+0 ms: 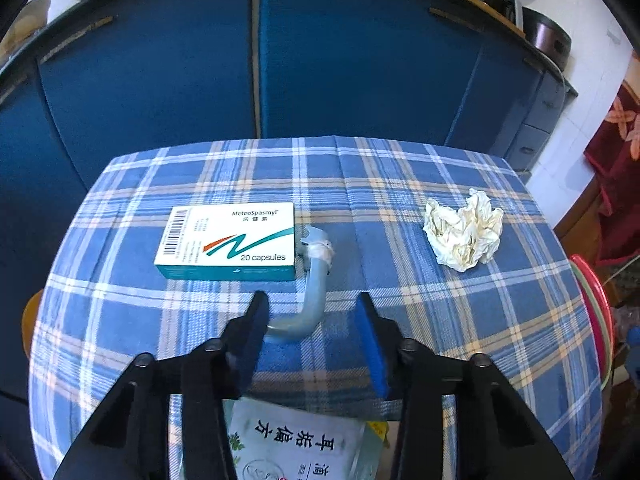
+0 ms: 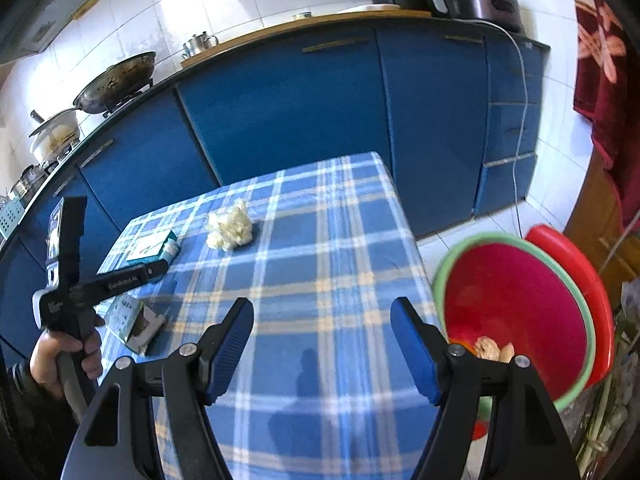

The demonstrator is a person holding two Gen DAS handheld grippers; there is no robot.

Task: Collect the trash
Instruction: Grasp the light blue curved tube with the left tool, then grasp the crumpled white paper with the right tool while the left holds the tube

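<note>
trash collection — tabletop stock, left to right

item 1. white and teal cardboard medicine box [image 1: 228, 240], printed "20 capsules", lying flat on the blue plaid tablecloth [image 1: 400, 184], left of centre. untouched.

item 2. pale blue curved plastic tube [image 1: 308, 300] with a white wad at its far end, touching the box's right end. its near bend lies between the fingers of the left gripper [image 1: 310, 308]; the left pad looks to be against it, the right pad stands clear. jaws part-way apart, not yet clamped on anything. judged the piece in hand.

item 3. crumpled cream tissue ball [image 1: 464, 232], well apart to the right, loose on the cloth.

item 4. pale printed paper packet [image 1: 300, 440] with chinese characters, at the near edge, under the left gripper. a small torn-open carton [image 2: 134, 320] shows beside it in the right view.

item 5. right gripper [image 2: 322, 340], fingers spread wide and empty, over bare cloth.

item 6. red plastic basin with green rim [image 2: 516, 312], beside the table's right end, already holding a few scraps [image 2: 492, 350]; judged the drop point.

step: early; most pieces remain on the table. next move calls for closing squarely on the tube's bend without nudging the box, then carrying it across to the basin.
</note>
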